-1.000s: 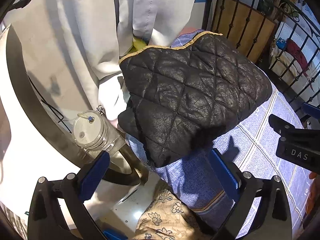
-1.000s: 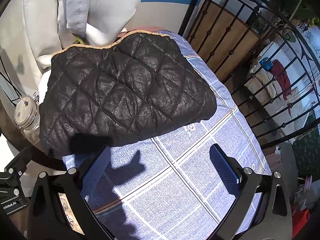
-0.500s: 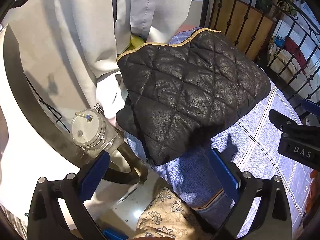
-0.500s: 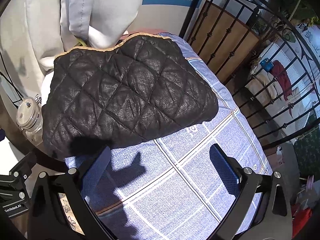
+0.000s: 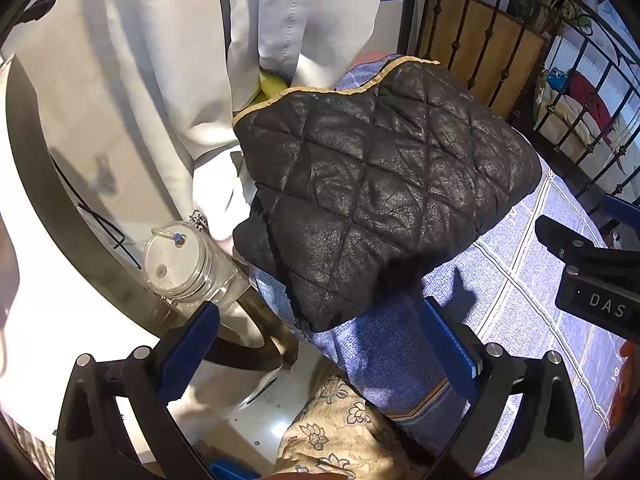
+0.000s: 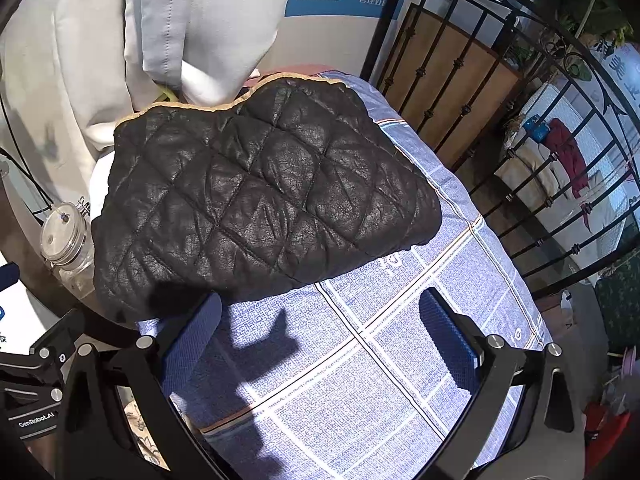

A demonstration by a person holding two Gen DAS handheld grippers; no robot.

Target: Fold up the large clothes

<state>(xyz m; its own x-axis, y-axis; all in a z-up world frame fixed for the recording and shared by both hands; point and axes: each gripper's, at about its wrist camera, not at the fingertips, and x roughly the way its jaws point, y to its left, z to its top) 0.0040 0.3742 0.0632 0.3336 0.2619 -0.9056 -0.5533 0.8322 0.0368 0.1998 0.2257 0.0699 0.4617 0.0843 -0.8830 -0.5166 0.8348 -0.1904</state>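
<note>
A black quilted jacket (image 5: 380,184) with a tan trim lies folded into a thick bundle on the blue checked cloth (image 5: 516,292) of the table; it also shows in the right wrist view (image 6: 256,200). My left gripper (image 5: 320,344) is open and empty, just short of the bundle's near corner. My right gripper (image 6: 320,336) is open and empty over the blue checked cloth (image 6: 400,360), just in front of the bundle's near edge. The right gripper's body (image 5: 592,280) shows at the right of the left wrist view.
A clear glass jar (image 5: 180,264) stands at the table's left edge beside the bundle. Pale hanging garments (image 5: 256,40) are behind it. A black iron railing (image 6: 520,120) runs along the right. A floral cloth (image 5: 340,432) hangs below the table edge.
Both grippers have drawn slightly closer to the bundle. The jacket has not moved and both grippers stay open.
</note>
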